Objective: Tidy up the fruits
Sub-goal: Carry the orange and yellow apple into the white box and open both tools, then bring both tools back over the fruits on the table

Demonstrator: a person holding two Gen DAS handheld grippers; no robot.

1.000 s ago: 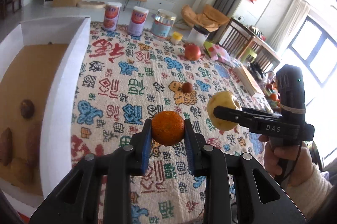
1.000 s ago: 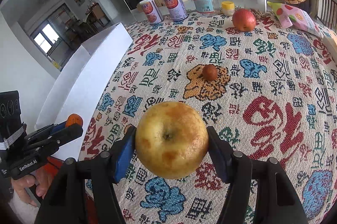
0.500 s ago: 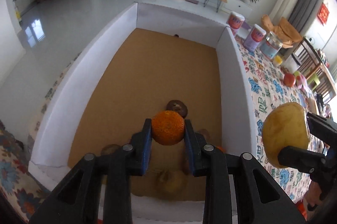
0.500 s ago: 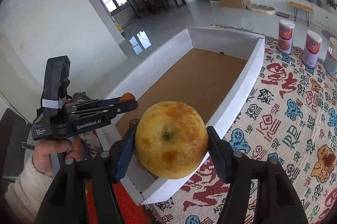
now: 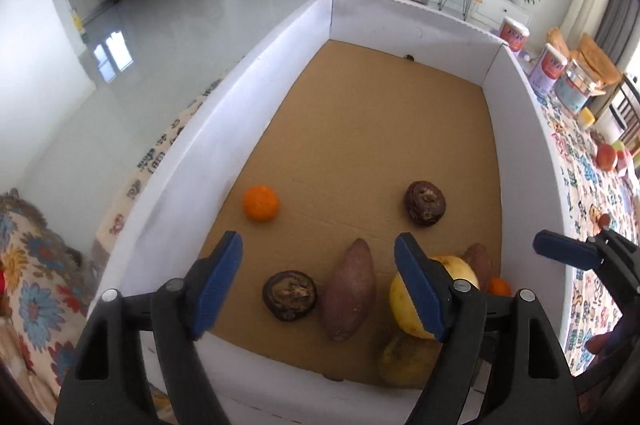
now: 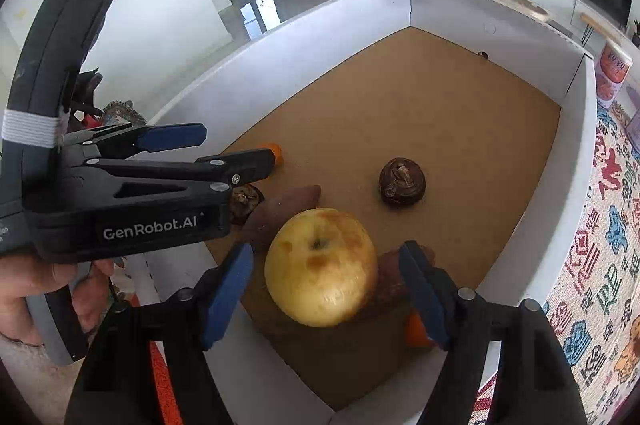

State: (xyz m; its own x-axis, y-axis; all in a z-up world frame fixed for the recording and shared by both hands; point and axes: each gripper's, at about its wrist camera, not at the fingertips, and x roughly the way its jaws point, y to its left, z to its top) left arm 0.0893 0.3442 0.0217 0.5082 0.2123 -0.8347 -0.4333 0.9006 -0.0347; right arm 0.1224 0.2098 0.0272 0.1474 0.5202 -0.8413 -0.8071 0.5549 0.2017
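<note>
**Both fruits let go over the box — risks lie in the landing and the pull-back**

On the left, the left gripper (image 5: 318, 281) has its jaws opening and nothing between them. Its mandarin (image 5: 260, 203) lies on the brown cardboard floor of the white-walled box (image 5: 224, 129), beyond the left blue pad and near the left wall, apart from the pads. Being round, it could roll along the bare floor. Just beyond the pads sit a dark wrinkled fruit (image 5: 289, 295) and a sweet potato (image 5: 352, 289); a low sweep of the gripper on its way out could knock them about.

On the right, the right gripper (image 6: 326, 295) is also opening. The yellow apple (image 6: 321, 267) sits between its blue pads, but a gap shows on each side, so I judge it released. Whether it is falling or already resting on the fruit beneath, I cannot tell. It lies in the near right corner, over a second sweet potato (image 6: 390, 273) and just beside a small orange fruit (image 6: 416, 331). Landing on that pile could bruise it or send it rolling toward the other dark fruit (image 6: 402, 181). The left gripper body hangs close at the apple's left, so the two tools could clash when withdrawn.
</note>
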